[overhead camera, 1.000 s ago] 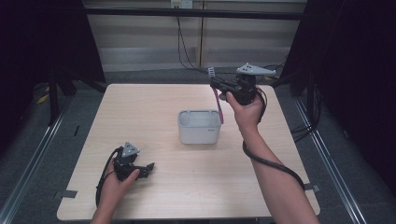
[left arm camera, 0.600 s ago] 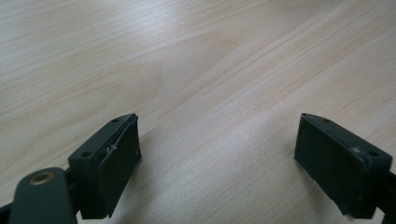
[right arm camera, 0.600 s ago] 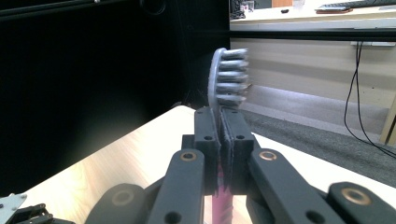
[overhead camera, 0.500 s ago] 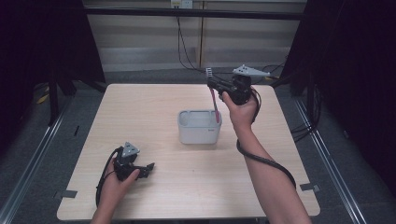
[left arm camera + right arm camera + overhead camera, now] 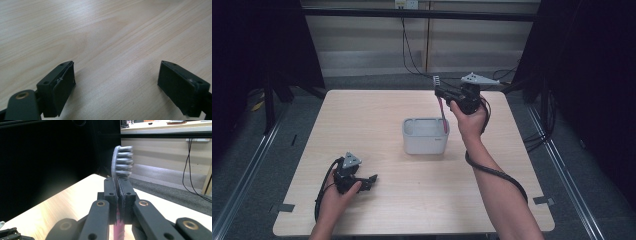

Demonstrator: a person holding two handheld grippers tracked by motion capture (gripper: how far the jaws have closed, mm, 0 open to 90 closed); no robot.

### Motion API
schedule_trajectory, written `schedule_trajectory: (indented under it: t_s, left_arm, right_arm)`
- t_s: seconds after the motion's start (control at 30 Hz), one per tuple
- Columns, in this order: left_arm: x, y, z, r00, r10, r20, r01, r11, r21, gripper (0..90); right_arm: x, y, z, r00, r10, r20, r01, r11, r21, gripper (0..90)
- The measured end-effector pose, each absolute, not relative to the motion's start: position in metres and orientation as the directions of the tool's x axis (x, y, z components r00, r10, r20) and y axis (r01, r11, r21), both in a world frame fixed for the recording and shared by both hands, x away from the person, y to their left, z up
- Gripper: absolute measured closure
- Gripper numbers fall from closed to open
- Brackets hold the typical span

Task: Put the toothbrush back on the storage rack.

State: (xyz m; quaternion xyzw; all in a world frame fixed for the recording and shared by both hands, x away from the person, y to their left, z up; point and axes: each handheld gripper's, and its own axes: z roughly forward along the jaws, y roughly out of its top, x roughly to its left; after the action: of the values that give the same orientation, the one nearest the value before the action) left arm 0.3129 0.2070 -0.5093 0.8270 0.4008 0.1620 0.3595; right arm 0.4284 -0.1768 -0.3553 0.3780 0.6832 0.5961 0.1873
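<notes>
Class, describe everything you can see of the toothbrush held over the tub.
The pink-handled toothbrush with a pale grey head looks plastic. It stands nearly upright, head on top with rows of grey bristles facing sideways. The right gripper has its jaws shut on the neck just below the head. The handle's lower end hangs down into, or just at, the white rectangular plastic tub at the middle of the table; whether it touches the tub is unclear.

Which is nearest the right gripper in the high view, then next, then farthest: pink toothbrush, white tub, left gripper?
1. Pink toothbrush with grey bristles: clamped in the right gripper.
2. White rectangular plastic tub: just below, mid-table.
3. Left gripper: near-left table edge.
</notes>
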Motion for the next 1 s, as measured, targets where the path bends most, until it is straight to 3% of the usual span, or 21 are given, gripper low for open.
schedule_trajectory:
  t_s: [1.0]
  left_arm:
    - [0.313,0.207,-0.51,0.624,0.781,-0.019,0.545,-0.419,0.726,13.8]
  right_arm:
    - [0.417,-0.182,-0.376,-0.656,0.735,0.173,0.321,0.063,0.945,85.8]
